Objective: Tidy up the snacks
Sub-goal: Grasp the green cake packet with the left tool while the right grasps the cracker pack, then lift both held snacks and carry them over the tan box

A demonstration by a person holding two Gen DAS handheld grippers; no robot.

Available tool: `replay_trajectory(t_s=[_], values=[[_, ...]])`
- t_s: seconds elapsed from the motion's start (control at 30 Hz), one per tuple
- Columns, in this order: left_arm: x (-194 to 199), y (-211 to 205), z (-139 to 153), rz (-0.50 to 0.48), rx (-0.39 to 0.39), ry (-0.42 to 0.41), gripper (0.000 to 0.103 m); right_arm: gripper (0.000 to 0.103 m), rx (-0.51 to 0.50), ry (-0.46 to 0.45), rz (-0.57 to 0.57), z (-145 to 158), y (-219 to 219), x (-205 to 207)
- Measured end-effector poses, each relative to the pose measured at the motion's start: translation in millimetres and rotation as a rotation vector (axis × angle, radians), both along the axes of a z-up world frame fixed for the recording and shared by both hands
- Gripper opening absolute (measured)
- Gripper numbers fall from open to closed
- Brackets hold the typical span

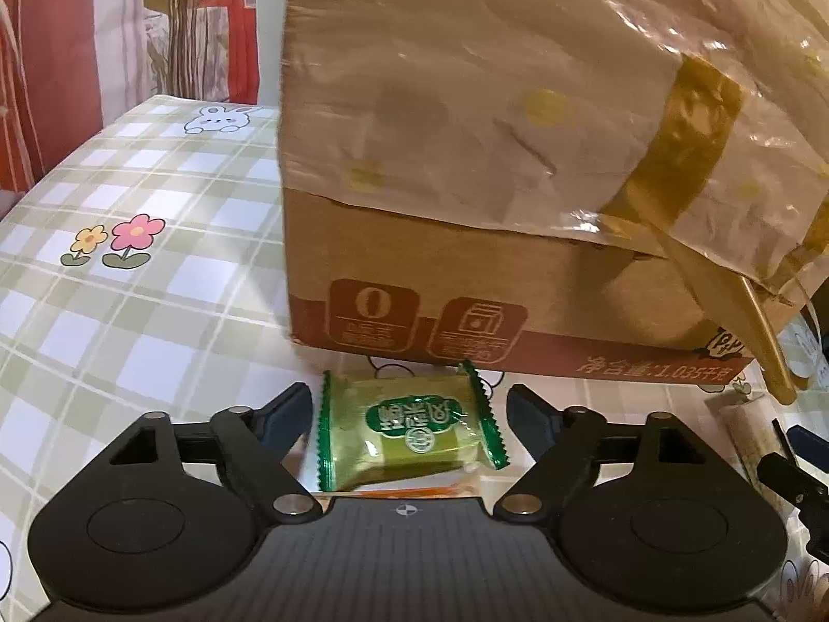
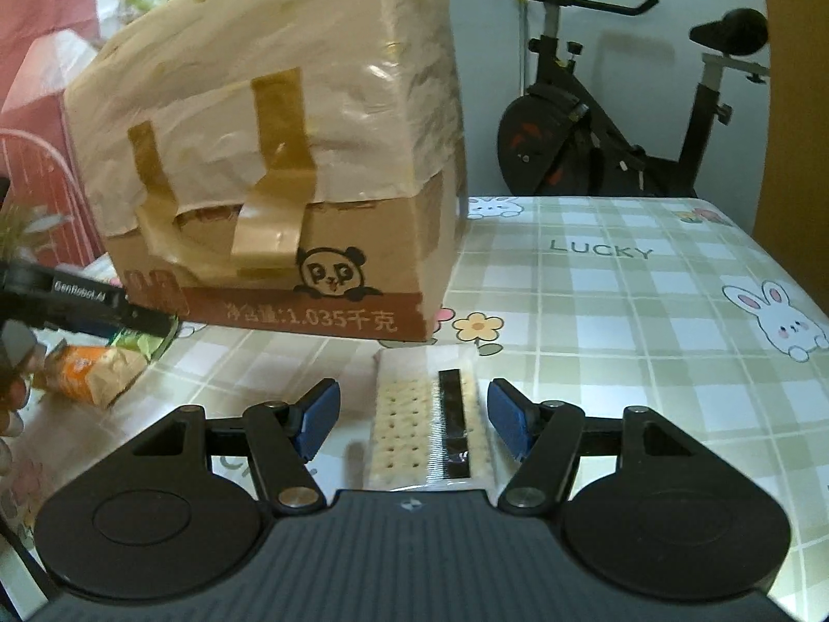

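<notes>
In the left wrist view, the left gripper (image 1: 409,417) has its fingers (image 1: 282,407) spread wide on either side of a green-wrapped snack (image 1: 412,433), which lies flat on the checked worktop (image 1: 129,285) without touching either finger. Just beyond the snack stands a cardboard box (image 1: 466,269), its upper part wrapped in crinkled plastic film (image 1: 492,103) held by strips of brown tape (image 1: 689,129). What the box holds cannot be told; its inside is hidden. An orange wrapper edge (image 1: 414,491) peeks out under the green snack, near the gripper body. At the far right edge, part of a cracker pack (image 1: 748,425) shows.

In the right wrist view, the right gripper (image 2: 414,420) also has its fingers (image 2: 510,417) wide apart, flanking the clear cracker pack (image 2: 404,425), which lies lengthwise between them on the worktop (image 2: 647,337), just beside the right finger. The box (image 2: 290,269) stands right behind it, a panda drawn on its side. At left, an orange-wrapped snack (image 2: 88,368) lies beneath the left gripper's arm (image 2: 88,306). An exercise bike (image 2: 622,119) stands behind the worktop.
</notes>
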State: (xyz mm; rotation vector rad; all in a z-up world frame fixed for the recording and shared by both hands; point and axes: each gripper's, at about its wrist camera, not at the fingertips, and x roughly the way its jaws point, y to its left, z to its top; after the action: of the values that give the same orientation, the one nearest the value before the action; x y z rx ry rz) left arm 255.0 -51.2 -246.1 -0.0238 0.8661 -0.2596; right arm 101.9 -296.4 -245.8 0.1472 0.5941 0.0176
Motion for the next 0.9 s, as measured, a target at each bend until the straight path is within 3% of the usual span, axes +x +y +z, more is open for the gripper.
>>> replay_trajectory(t_s=[0.33,0.53,0.9], values=[[-11.3,-22.8,-5.6,-0.002,0.142,-0.058,0.084,0.066,-0.035,0.033,0.019,-4.2,4.4,7.2],[-22.6,-7.9,1.2,0.022,0.092,-0.082,0.059,0.067,-0.057,0.047,0.03,-7.0,5.6,9.8],[-47.5,12.1,9.7,0.004,0.054,-0.125,0.056,0.068,-0.069,0.068,0.037,-9.8,4.3,14.2]])
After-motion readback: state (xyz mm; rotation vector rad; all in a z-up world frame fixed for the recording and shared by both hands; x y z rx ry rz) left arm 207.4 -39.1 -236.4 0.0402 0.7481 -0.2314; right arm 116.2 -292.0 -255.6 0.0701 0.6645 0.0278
